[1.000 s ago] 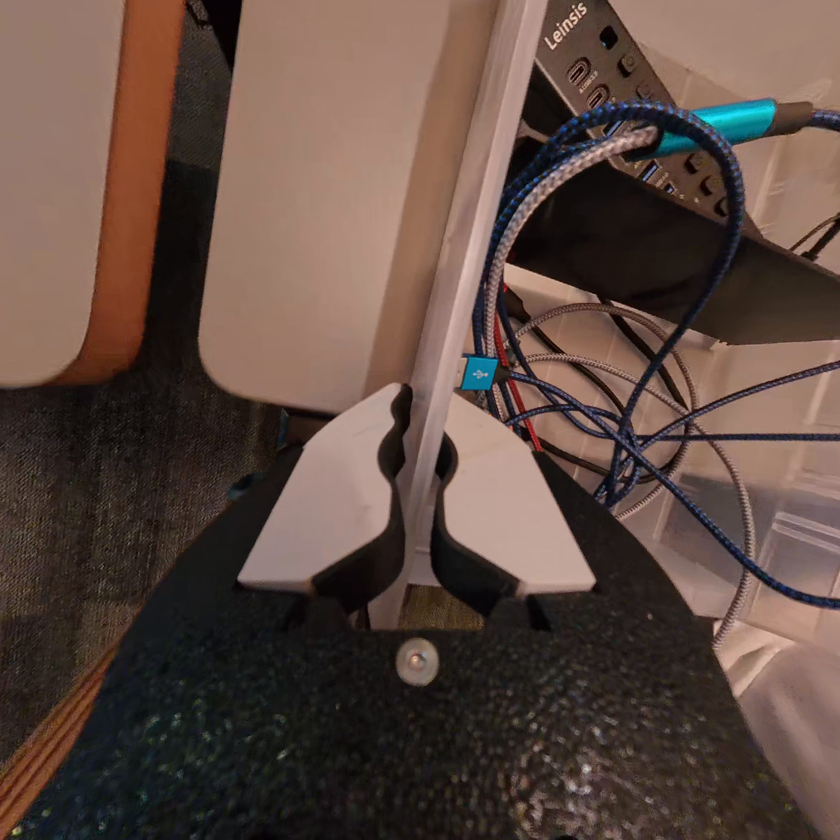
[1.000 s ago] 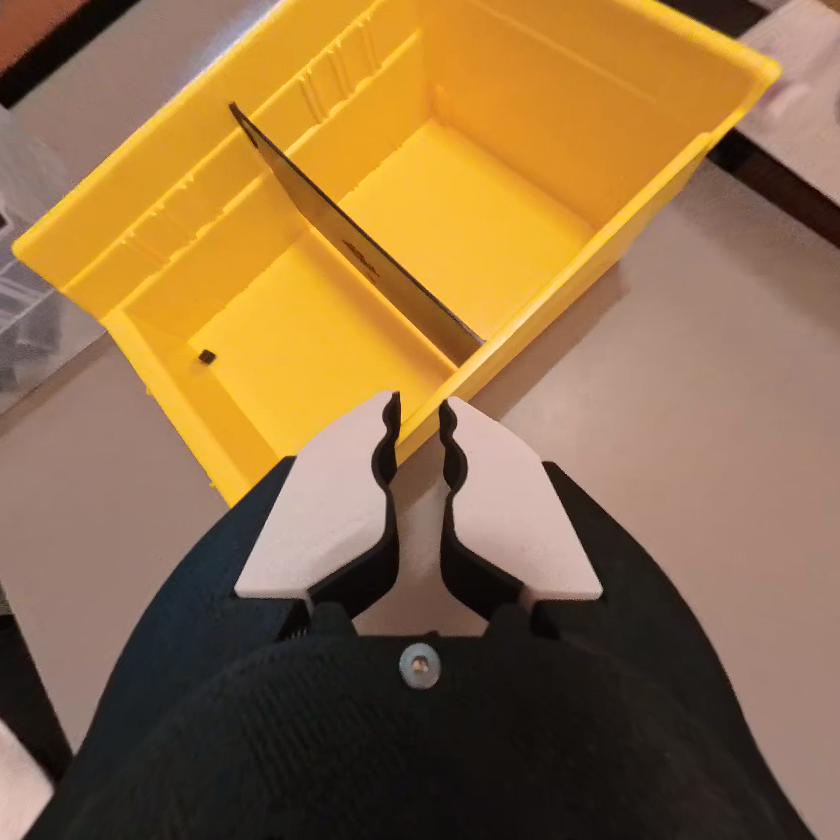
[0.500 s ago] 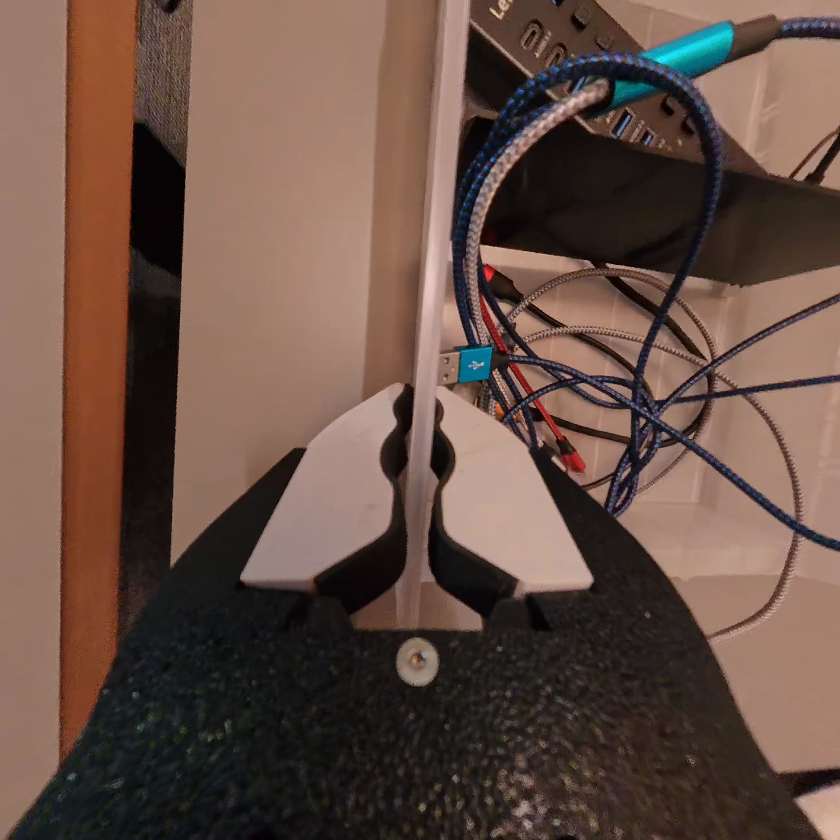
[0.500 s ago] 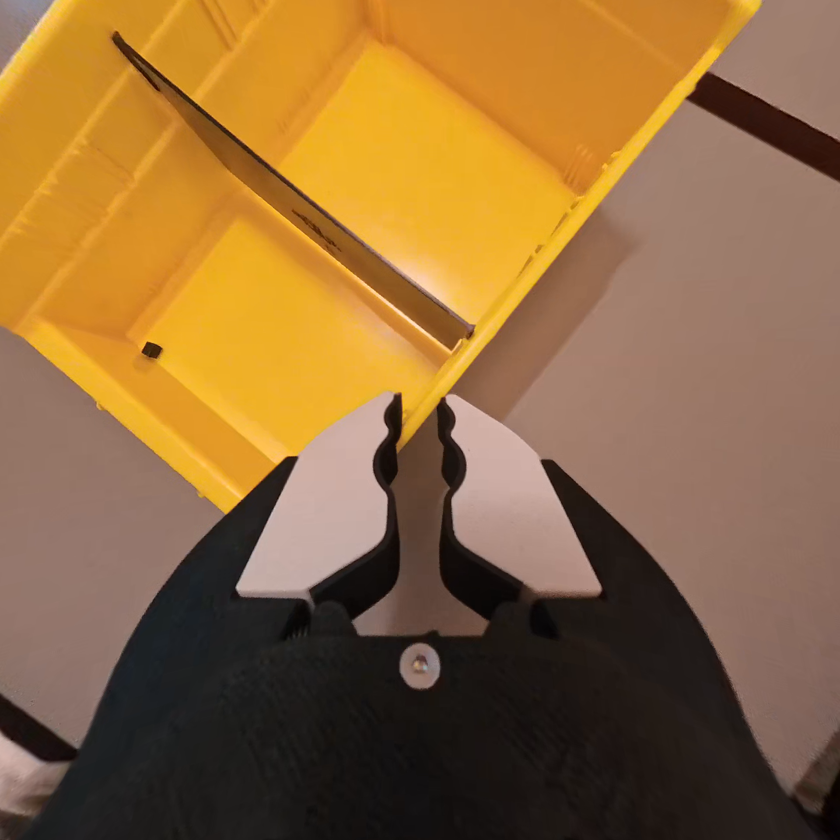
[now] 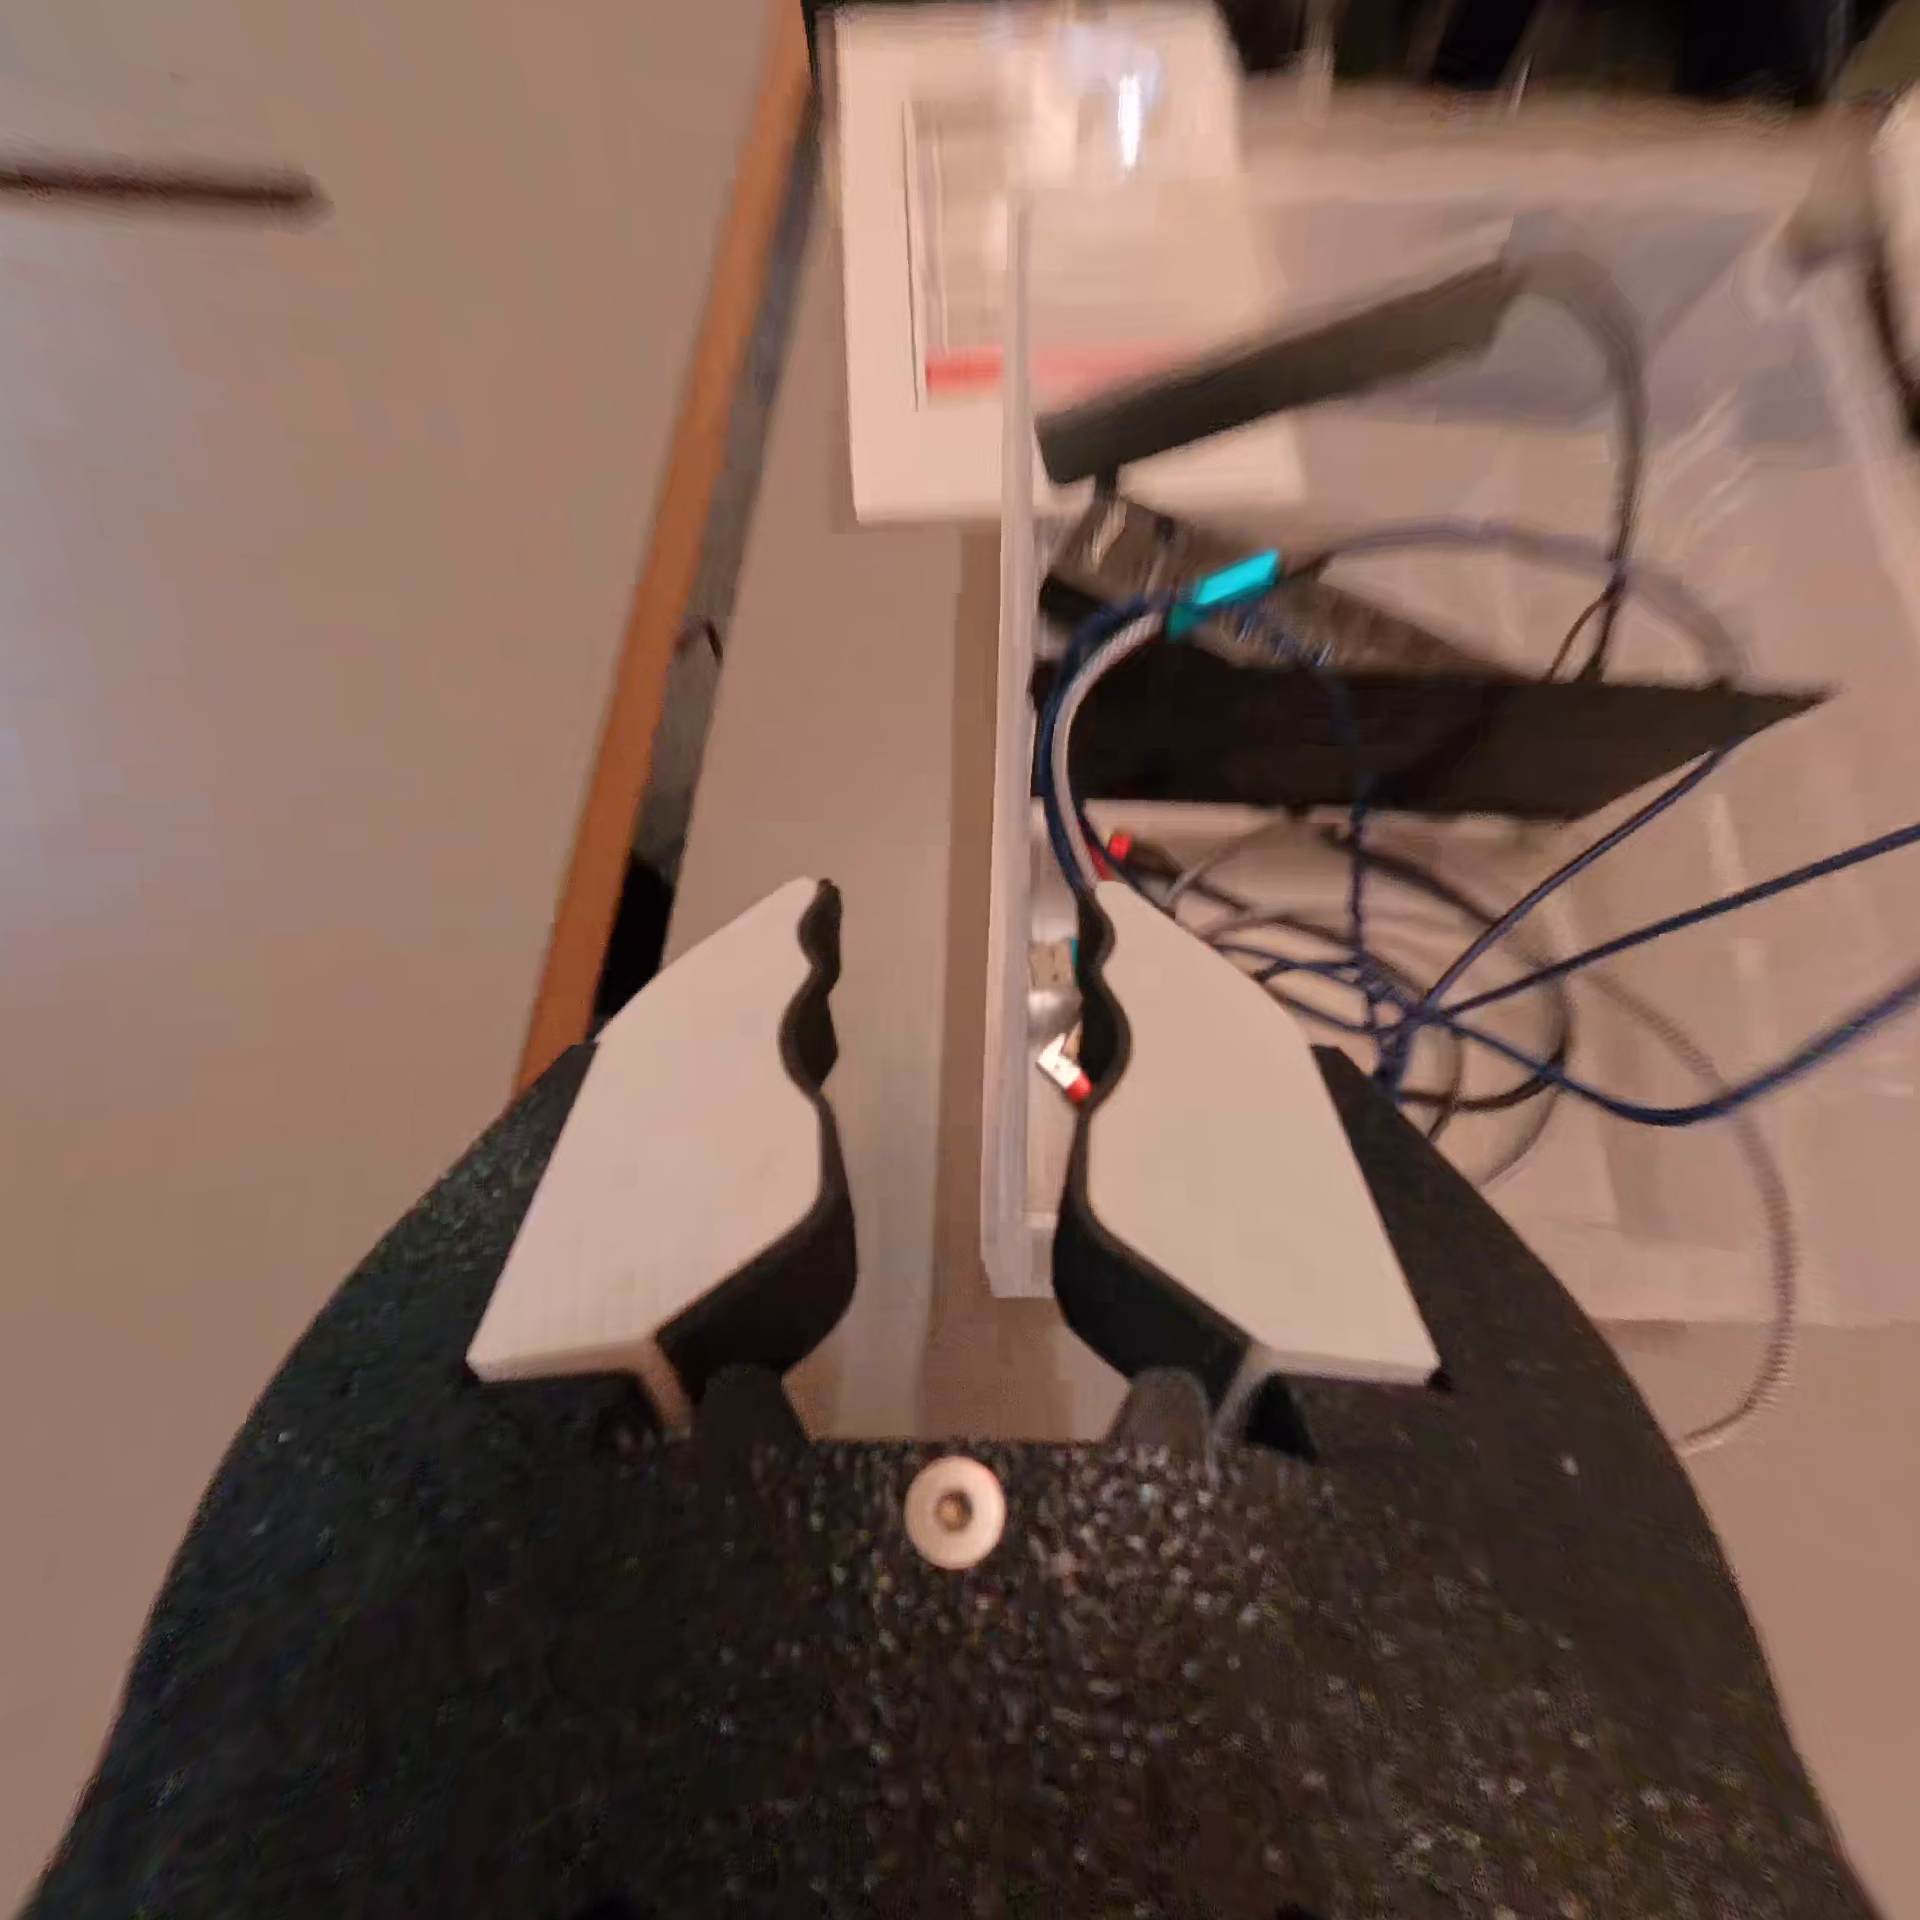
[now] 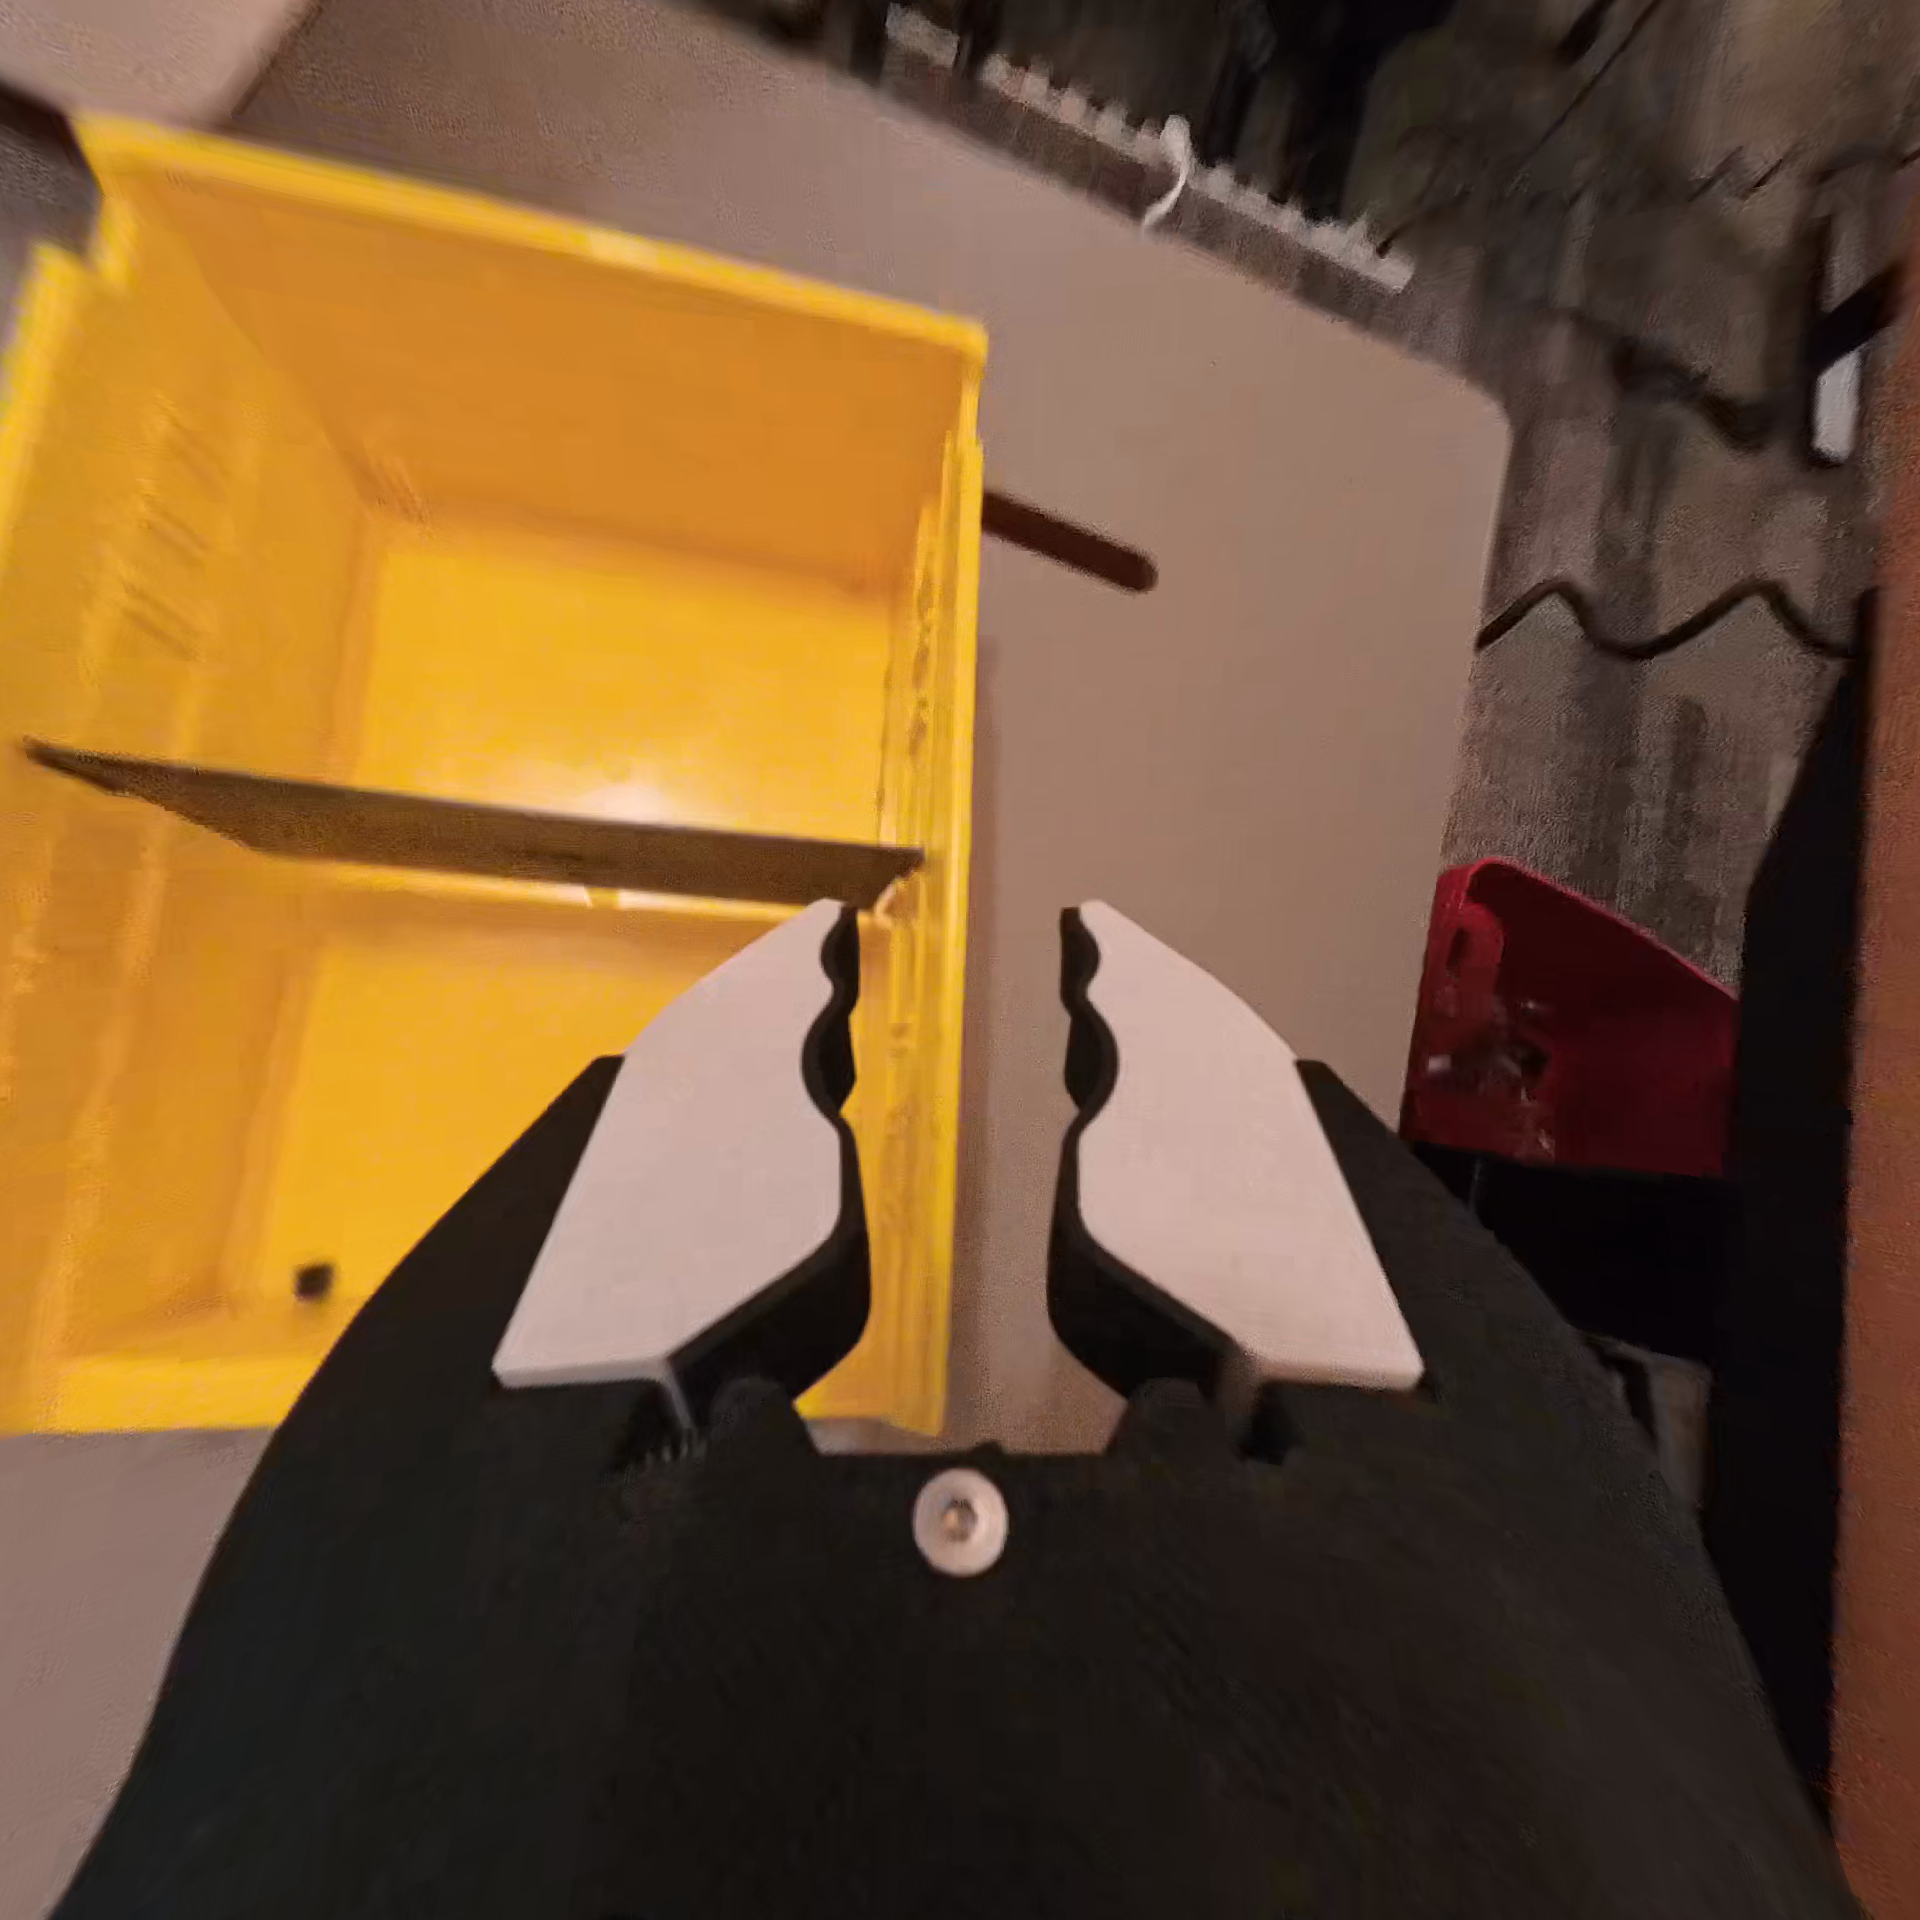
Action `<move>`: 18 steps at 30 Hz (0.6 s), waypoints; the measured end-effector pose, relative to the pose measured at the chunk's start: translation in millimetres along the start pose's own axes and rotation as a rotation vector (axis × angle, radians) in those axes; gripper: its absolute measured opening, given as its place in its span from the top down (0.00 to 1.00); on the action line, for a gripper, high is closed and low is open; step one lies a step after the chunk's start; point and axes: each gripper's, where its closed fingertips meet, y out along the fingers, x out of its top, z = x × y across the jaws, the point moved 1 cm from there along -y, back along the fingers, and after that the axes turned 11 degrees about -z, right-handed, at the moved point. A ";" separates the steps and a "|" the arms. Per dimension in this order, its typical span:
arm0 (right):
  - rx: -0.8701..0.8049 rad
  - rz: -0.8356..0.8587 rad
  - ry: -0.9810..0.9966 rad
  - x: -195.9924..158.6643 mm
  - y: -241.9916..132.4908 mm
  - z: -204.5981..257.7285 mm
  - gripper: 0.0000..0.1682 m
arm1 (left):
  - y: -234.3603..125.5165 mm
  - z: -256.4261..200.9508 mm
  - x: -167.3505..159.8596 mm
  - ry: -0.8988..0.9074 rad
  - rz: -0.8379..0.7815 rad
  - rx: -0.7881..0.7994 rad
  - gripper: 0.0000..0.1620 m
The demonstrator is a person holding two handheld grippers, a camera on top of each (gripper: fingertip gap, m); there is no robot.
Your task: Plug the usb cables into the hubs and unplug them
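Beige flat-topped desk [image 5: 312, 623] carries everything. On it, in the right wrist view, a big yellow plastic bin [image 6: 540, 436] with a thin black divider plate [image 6: 468, 831] across it; both compartments hold no cables, just one small black speck in the near one. In the left wrist view, a clear plastic tote with a thin upright white wall [image 5: 1016, 831] holds the task items, blurred by motion. A long black USB hub [image 5: 1351, 717] lies tilted inside, a second dark bar-shaped hub [image 5: 1268, 384] behind it. A tangle of blue, grey and black braided USB cables [image 5: 1455, 987] lies below the hubs.

Left claw [image 5: 961, 914] is spread wide, holding nothing; the tote wall stands between its fingers, nearer the right one, contact unclear. Right claw [image 6: 958, 920] is also parted wide and empty, straddling the bin's side wall.

Progress: one teal-sleeved plug [image 5: 1226, 587] seems to sit at the black hub, too blurred to say if seated. Loose silver-tipped plugs [image 5: 1051, 961] lie just beside the left claw, unplugged. Judging by that, most plugging is still to do, and neither claw has a cable yet.
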 end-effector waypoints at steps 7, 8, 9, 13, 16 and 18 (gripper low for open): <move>0.023 -0.360 -0.121 63.2 -63.9 173.2 0.55 | -98.2 -110.8 50.7 0.083 -0.340 -0.289 0.61; 0.076 -0.381 -0.127 63.6 -63.7 210.8 0.54 | -107.4 -138.7 48.6 0.117 -0.361 -0.347 0.59; 0.123 -0.393 -0.133 62.1 -62.0 246.2 0.53 | -115.7 -167.7 43.5 0.150 -0.374 -0.412 0.59; 0.097 -0.338 -0.224 38.8 -45.1 330.2 0.46 | -155.3 -288.6 1.2 0.198 -0.332 -0.722 0.48; 0.038 -0.340 -0.258 24.5 -43.1 358.3 0.43 | -194.6 -366.8 -36.8 0.237 -0.327 -0.934 0.40; 0.017 -0.336 -0.252 15.4 -49.9 368.5 0.42 | -217.4 -407.0 -58.6 0.270 -0.338 -1.007 0.34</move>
